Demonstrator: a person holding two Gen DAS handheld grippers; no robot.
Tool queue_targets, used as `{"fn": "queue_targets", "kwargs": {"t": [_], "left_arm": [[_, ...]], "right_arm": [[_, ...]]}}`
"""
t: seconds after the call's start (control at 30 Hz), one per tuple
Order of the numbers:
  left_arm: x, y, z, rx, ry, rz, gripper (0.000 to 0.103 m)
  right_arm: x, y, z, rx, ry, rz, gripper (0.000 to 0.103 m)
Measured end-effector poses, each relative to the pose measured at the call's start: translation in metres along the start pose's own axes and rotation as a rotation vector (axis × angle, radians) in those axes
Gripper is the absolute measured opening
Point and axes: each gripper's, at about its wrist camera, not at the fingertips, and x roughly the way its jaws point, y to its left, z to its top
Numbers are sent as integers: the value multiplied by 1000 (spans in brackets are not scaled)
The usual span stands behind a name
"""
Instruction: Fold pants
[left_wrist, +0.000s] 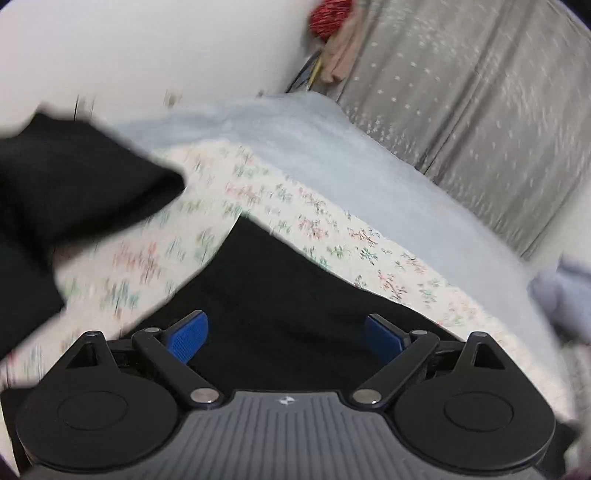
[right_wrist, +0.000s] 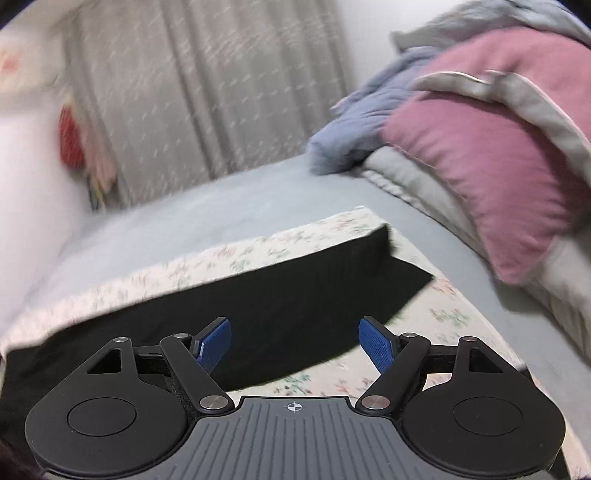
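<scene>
Black pants lie flat on a floral cloth spread over a bed. In the left wrist view a second mass of black fabric fills the left side, blurred. My left gripper hovers over the pants with its blue pads wide apart and nothing between them. In the right wrist view the pants form a dark band ending in a corner at the right. My right gripper is open above that band's near edge, holding nothing.
A pale blue sheet covers the bed beyond the floral cloth. A pink pillow and a blue-grey bundle lie at the right. Grey curtains hang behind. Red and beige items hang by the wall.
</scene>
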Motion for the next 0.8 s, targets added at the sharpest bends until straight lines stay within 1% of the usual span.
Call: {"fn": "queue_targets", "kwargs": {"t": [0.03, 0.07, 0.1, 0.13, 0.17, 0.2, 0.23, 0.27, 0.3, 0.37, 0.43, 0.47, 0.53, 0.57, 0.6, 0.63, 0.67, 0.73, 0.8], "left_arm": [[6, -8, 5, 30, -4, 24, 83], [14, -18, 11, 75, 0, 28, 84], [23, -24, 17, 125, 5, 29, 85], [34, -31, 24, 179, 19, 53, 85], [45, -35, 31, 216, 33, 94, 86], [55, -37, 38, 232, 34, 105, 88], [64, -35, 40, 237, 25, 86, 92], [75, -33, 41, 233, 36, 79, 93], [89, -30, 40, 222, 74, 84, 93], [114, -25, 38, 208, 145, 86, 92], [132, -22, 38, 202, 182, 110, 91], [140, -22, 41, 207, 187, 100, 91], [151, -27, 45, 227, 213, 70, 91], [156, -31, 46, 241, 222, 76, 91], [161, -34, 46, 264, 229, 100, 91], [165, -36, 46, 287, 230, 131, 91], [167, -37, 47, 307, 225, 148, 91], [172, -38, 50, 342, 220, 170, 91], [179, -32, 56, 331, 219, 203, 91]], "right_arm": [[12, 3, 13, -10, -12, -12, 86], [28, 3, 28, 23, 2, -20, 87], [44, 2, 38, 60, 35, -14, 87], [64, 0, 48, 78, 81, -2, 87], [84, 1, 60, 57, 135, -6, 87], [99, 1, 69, 22, 169, -34, 87], [110, -1, 74, -11, 182, -73, 87], [121, -6, 81, -32, 181, -113, 87], [131, -13, 85, -26, 180, -128, 87], [155, -30, 90, 32, 211, -133, 87], [185, -49, 95, 129, 258, -149, 87], [196, -56, 95, 161, 266, -157, 87], [221, -66, 98, 185, 275, -177, 87], [231, -69, 96, 189, 294, -202, 87], [245, -74, 95, 195, 323, -241, 87], [255, -79, 95, 194, 334, -270, 87], [264, -85, 95, 194, 328, -290, 87], [276, -93, 96, 192, 304, -277, 87], [286, -99, 97, 163, 282, -292, 87]]}}
